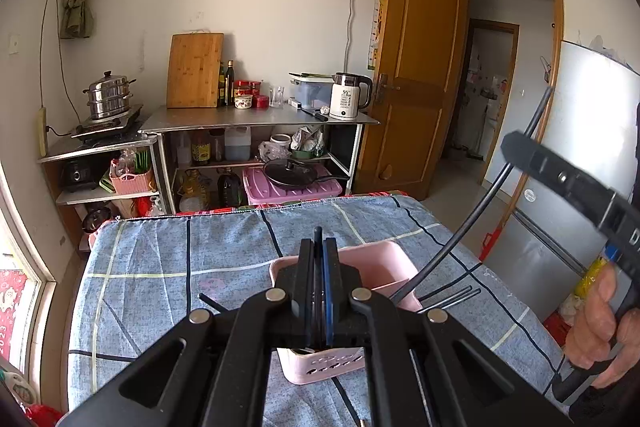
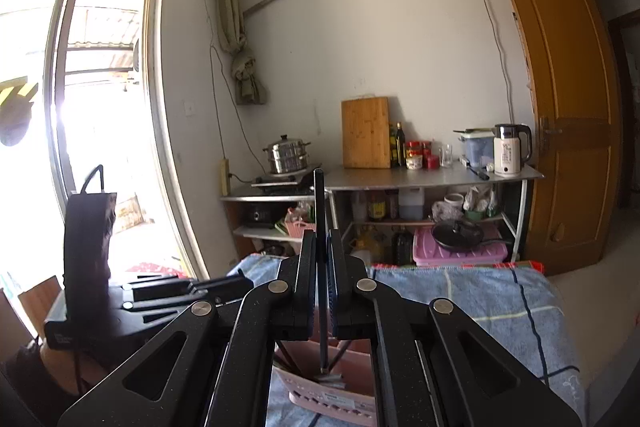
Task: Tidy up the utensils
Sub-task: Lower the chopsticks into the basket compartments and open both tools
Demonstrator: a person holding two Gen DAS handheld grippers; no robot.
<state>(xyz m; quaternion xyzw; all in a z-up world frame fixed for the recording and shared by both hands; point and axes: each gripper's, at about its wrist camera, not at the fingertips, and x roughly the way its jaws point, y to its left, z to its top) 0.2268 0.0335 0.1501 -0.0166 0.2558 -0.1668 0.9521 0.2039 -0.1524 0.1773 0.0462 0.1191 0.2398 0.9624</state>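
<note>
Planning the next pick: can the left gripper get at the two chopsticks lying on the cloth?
Probably not yet: the left gripper is shut on a chopstick, which must go first. The pair lies uncovered beside the pink basket, so the way looks free afterwards.

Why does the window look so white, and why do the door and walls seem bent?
Right wrist view: daylight overexposes the window, and the gripper goes dark against it. Both views: the fisheye lens bows the door and darkens the corners. Left wrist view: evenly lit.
</note>
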